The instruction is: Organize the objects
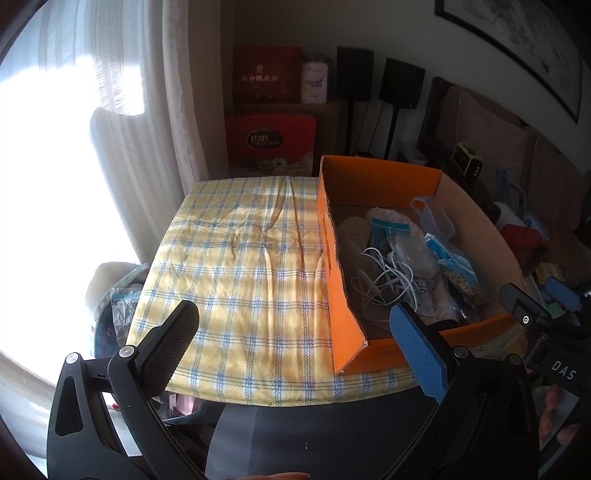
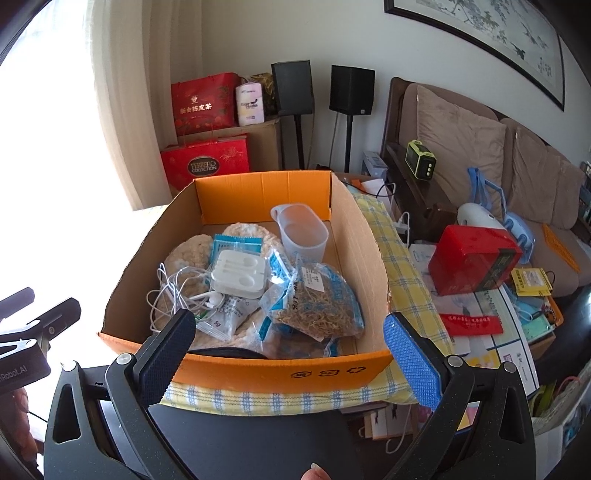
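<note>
both my claws, left claw (image 1: 295, 343) and right claw (image 2: 290, 350), hang open and empty; small objects sit gathered inside the orange box (image 2: 236, 192) on the worktop (image 1: 236, 266).

Sheer white curtains (image 1: 122, 110) fill the left of the left wrist view, glowing with daylight. At upper centre of the right wrist view, two red gift bags (image 2: 205, 99) are stacked beside a brown carton, with two black speakers (image 2: 351, 88) on stands just to their right. A framed ink painting (image 2: 480, 33) hangs along the upper right wall. Below it runs a brown sofa (image 2: 461, 136), and a green clock (image 2: 420, 159) sits on its wooden armrest. A red tin (image 2: 472, 258) lies at right, among papers.
</note>
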### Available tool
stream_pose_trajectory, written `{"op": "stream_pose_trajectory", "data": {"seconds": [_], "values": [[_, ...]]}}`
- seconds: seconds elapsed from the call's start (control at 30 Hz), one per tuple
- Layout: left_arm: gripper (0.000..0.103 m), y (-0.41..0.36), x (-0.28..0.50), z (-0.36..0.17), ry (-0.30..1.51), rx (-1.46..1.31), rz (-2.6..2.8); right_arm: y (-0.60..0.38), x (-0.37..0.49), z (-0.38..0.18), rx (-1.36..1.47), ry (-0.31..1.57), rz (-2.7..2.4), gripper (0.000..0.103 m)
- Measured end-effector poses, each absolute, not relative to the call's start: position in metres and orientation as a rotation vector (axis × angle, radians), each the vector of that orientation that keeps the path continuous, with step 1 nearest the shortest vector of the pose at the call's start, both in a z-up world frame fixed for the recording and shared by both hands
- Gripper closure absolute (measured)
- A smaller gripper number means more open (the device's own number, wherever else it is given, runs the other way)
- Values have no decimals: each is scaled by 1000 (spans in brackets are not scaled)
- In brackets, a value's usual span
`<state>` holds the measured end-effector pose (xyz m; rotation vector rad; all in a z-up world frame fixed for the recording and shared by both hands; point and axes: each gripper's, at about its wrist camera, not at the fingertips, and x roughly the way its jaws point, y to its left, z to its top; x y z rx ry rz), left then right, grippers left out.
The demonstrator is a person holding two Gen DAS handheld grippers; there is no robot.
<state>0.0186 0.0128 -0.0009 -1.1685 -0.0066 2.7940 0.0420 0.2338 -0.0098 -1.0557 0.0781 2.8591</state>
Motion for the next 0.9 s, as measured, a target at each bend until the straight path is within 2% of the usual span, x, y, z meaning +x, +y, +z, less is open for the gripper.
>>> {"op": "stream_pose_trajectory", "data": {"seconds": [0.9], "values": [[0, 13, 19, 2, 51, -1156, 2859, 234, 40, -11, -1055, 81, 2856, 1]]}}
